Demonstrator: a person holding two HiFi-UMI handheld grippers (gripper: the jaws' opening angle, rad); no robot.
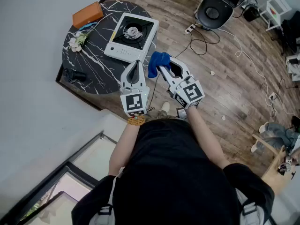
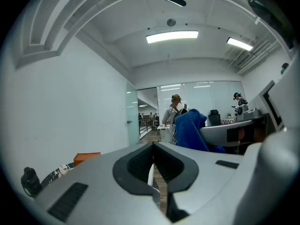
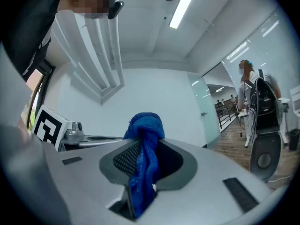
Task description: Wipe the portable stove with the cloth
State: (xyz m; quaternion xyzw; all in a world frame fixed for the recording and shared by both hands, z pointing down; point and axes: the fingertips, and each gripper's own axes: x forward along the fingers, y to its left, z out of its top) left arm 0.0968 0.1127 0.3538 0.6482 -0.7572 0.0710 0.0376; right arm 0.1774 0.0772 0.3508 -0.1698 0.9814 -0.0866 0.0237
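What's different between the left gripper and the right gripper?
The left gripper is empty; the right gripper pinches the blue cloth. The left gripper's jaws meet fully; the right gripper's jaws are kept a little apart by the cloth. Both have the same pale grey shape.

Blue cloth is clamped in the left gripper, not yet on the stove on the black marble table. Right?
No: the blue cloth is clamped in the right gripper, as the right gripper view shows; the left gripper is shut on nothing. The rest holds: not yet on the stove on the black marble table.
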